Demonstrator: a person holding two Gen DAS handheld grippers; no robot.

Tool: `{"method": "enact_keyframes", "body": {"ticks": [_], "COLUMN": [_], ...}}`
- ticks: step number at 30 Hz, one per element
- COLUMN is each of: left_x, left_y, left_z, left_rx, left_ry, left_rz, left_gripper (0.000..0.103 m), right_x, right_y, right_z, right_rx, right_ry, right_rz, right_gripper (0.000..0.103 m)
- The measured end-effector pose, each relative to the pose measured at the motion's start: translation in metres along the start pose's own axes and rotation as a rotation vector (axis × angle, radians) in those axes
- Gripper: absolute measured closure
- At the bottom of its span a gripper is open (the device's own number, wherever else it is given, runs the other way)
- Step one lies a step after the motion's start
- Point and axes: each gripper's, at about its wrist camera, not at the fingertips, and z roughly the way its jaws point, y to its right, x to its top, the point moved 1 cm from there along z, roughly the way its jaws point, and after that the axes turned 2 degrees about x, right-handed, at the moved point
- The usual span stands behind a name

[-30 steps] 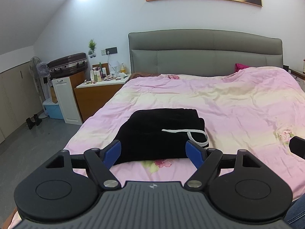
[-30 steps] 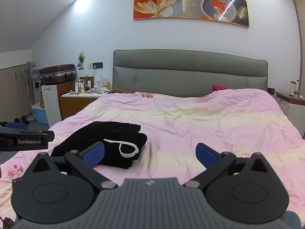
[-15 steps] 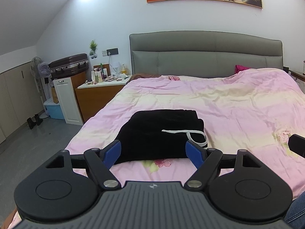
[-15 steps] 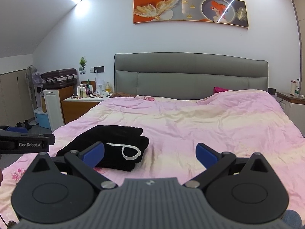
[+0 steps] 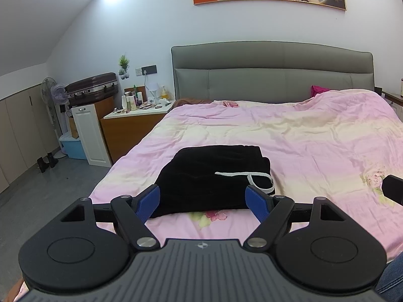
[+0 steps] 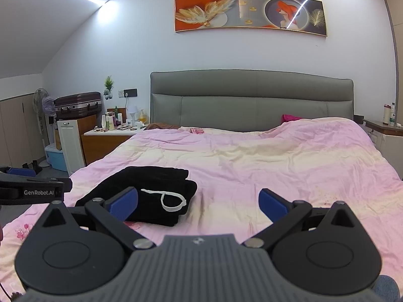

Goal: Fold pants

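The black pants (image 5: 211, 176) lie folded in a compact stack on the pink bedspread (image 5: 289, 136), with a white drawstring (image 5: 254, 178) looped on top at the right. My left gripper (image 5: 204, 200) is open and empty, held just short of the stack's near edge. My right gripper (image 6: 197, 202) is open and empty, above the bedspread (image 6: 252, 161) to the right of the pants (image 6: 148, 191). The left gripper's side shows at the left edge of the right wrist view (image 6: 32, 191).
A grey padded headboard (image 5: 272, 75) stands at the far end. A wooden nightstand (image 5: 131, 128) with bottles, a white cabinet (image 5: 88, 133), a suitcase, a fan and a blue bin stand left of the bed. A second nightstand (image 6: 382, 128) is at the right.
Both grippers have tilted or drawn back slightly, so the pants sit a little lower in both views. The pants have not moved, and both grippers stay open.
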Motion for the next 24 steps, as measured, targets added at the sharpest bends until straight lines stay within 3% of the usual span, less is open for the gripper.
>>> {"method": "enact_keyframes", "body": {"ticks": [24], "left_x": [0.0017], "left_y": [-0.0105], "left_z": [-0.0001], "left_rx": [-0.009], "left_ry": [-0.003], "left_rz": [0.022], "left_gripper": [0.013], "right_x": [0.0005], "right_y": [0.0031], "right_z": [-0.0011], "right_rx": [0.005], "right_ry": [-0.011], "right_rz": [0.007], "right_gripper": [0.005]}}
